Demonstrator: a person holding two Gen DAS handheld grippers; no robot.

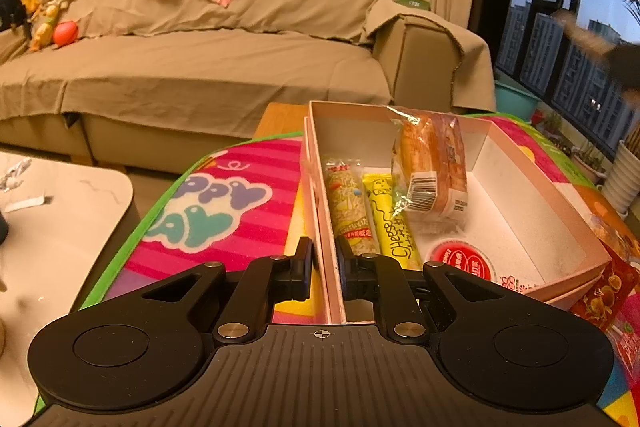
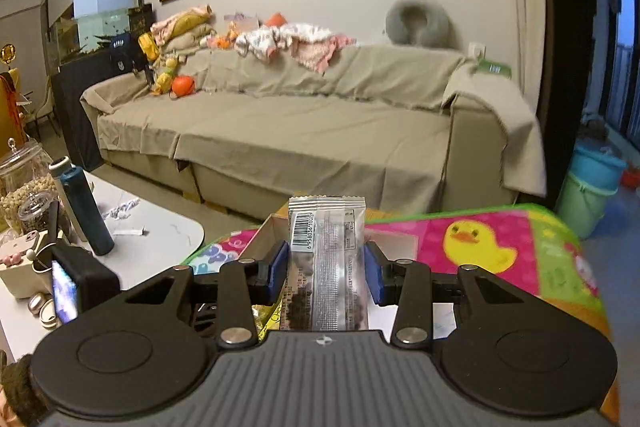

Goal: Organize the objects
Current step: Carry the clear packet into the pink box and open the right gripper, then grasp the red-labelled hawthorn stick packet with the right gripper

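Observation:
My left gripper is shut on the left wall of a pink cardboard box, one finger inside and one outside. In the box lie a beige snack bar, a yellow cheese stick, a wrapped bread leaning upright, and a red round-label packet. My right gripper is shut on a silver snack packet with a barcode, held upright above the box's edge.
The box sits on a colourful play mat with a yellow duck. Red snack packets lie right of the box. A white table with a dark bottle and jars stands left. A beige sofa is behind.

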